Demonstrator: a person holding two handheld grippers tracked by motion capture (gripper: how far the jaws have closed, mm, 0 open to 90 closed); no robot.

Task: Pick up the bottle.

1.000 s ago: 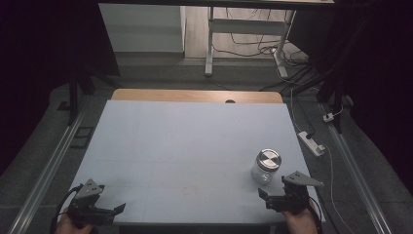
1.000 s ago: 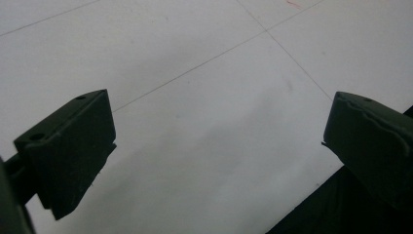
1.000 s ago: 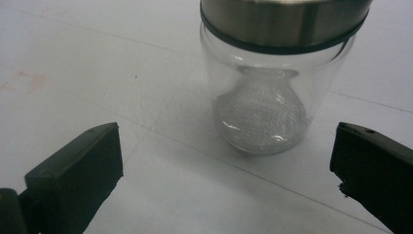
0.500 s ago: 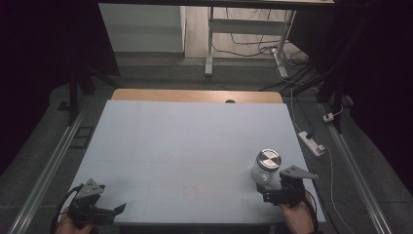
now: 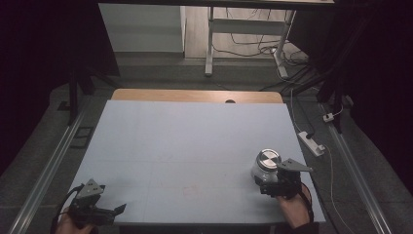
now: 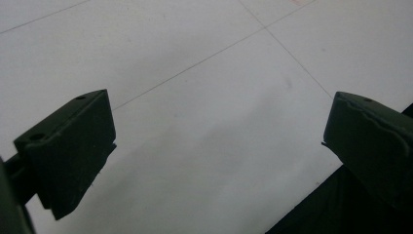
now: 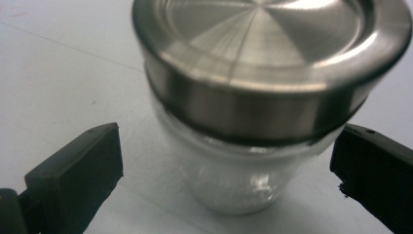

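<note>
High view: the table [image 5: 185, 146] carries one glass jar [image 5: 265, 166], metal-lidded, lid on, at its near right. The right gripper [image 5: 272, 185] straddles it, jaws spread, not yet gripping. The left gripper [image 5: 109, 210] rests gaping at the near left corner. Grasp pending.

Clear jar [image 7: 234, 175] w/ silver lid [image 7: 270, 53]; pale blue-grey table [image 5: 185, 146]; blk grippers.

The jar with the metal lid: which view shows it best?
The right gripper view: the jar sits close up between that gripper's open jaws, brushed metal lid on, clear body below. The high view shows it small, lid up, against the right gripper. The left gripper view shows bare table between open jaws.
</note>
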